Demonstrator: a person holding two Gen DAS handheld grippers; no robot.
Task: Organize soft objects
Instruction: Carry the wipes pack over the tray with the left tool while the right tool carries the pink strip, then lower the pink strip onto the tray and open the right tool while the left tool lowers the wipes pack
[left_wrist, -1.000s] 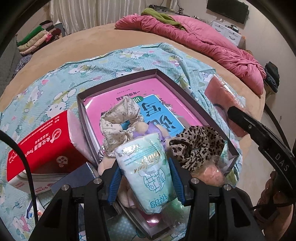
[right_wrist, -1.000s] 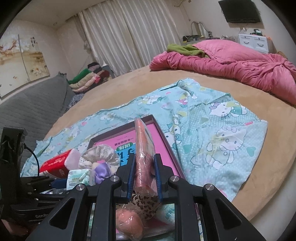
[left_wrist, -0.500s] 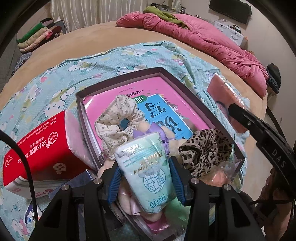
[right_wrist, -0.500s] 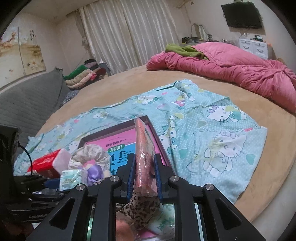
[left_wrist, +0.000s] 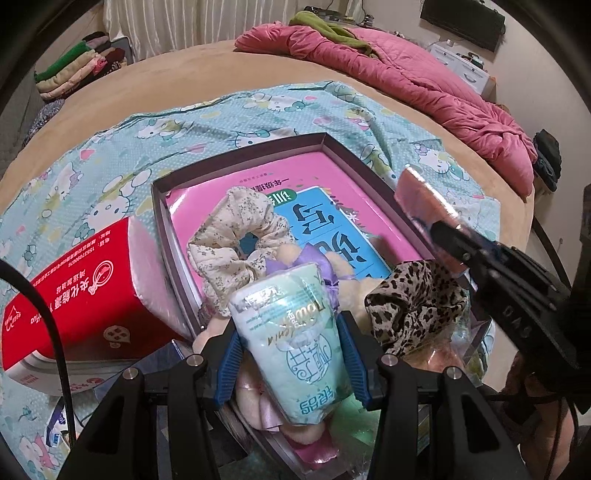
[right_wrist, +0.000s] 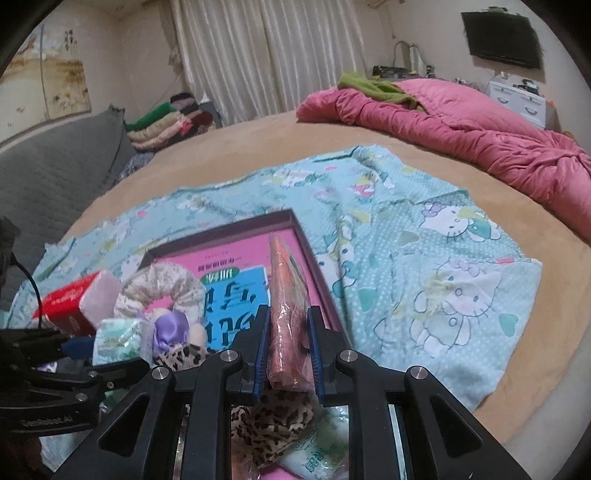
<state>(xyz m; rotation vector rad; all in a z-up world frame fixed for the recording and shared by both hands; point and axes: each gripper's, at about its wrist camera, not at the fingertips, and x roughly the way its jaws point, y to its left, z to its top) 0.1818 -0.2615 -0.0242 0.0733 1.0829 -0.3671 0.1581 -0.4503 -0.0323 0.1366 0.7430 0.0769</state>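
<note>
On the left lies one red tissue box, on its side on the blue cartoon sheet, just beside the left wall of the one shallow tray. One pink book lies flat in the tray, with a blue panel on its cover.

Two scrunchies show in the tray: a cream floral scrunchie near its left wall and a leopard scrunchie near its right. Between them sits one purple bow, touching something pale and plush that is mostly hidden.

The left gripper pinches one mint tissue pack between its two blue pads, the pack standing up out of the jaws over the near end of the tray. From the right wrist view a second mint pack lies at the tray's near end, partly under the leopard scrunchie.

The right gripper is clamped on one flat salmon packet in clear wrap, held on edge above the tray's right wall. In the left wrist view the same packet juts up from the right gripper over the tray's right rim.

Farther back, one pink quilt is bunched on the tan bed with one green cloth on it. One stack of folded clothes sits at the far left by the curtain.
</note>
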